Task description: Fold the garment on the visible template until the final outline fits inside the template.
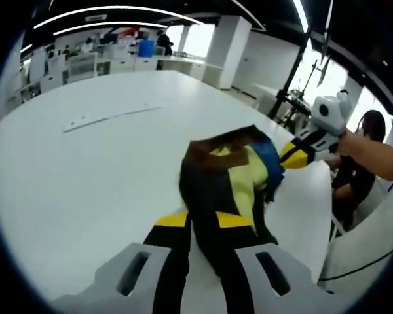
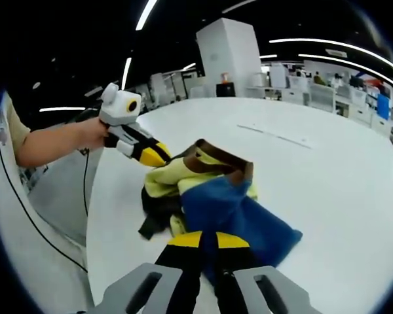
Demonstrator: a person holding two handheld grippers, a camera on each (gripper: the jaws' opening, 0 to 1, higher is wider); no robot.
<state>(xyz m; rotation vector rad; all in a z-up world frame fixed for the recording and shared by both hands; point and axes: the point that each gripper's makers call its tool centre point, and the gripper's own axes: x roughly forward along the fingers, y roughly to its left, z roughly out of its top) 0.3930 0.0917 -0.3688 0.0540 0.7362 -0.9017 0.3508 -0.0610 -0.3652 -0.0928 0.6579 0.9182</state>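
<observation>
Jaws of left gripper [image 1: 203, 226] clamped on soft, crumpled garment [image 1: 226, 176], dark, yellow and blue panels, brown trim, bunched on smooth white table [image 1: 85, 170]. Right gripper [image 1: 295, 154] pinches garment's far edge.

Right gripper view: right gripper [image 2: 208, 245] jaws closed on blue fabric; left gripper [image 2: 158, 156] grips yellow fold. Thin pale strip [image 2: 275, 136] lies well apart.

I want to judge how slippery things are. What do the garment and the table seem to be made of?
The garment looks like soft matte woven or knit cloth: it drapes and crumples in loose folds, in blue, yellow, brown and black panels. The table looks like a hard, smooth white top, perhaps laminate, with a faint sheen; the exact material cannot be told.
</observation>
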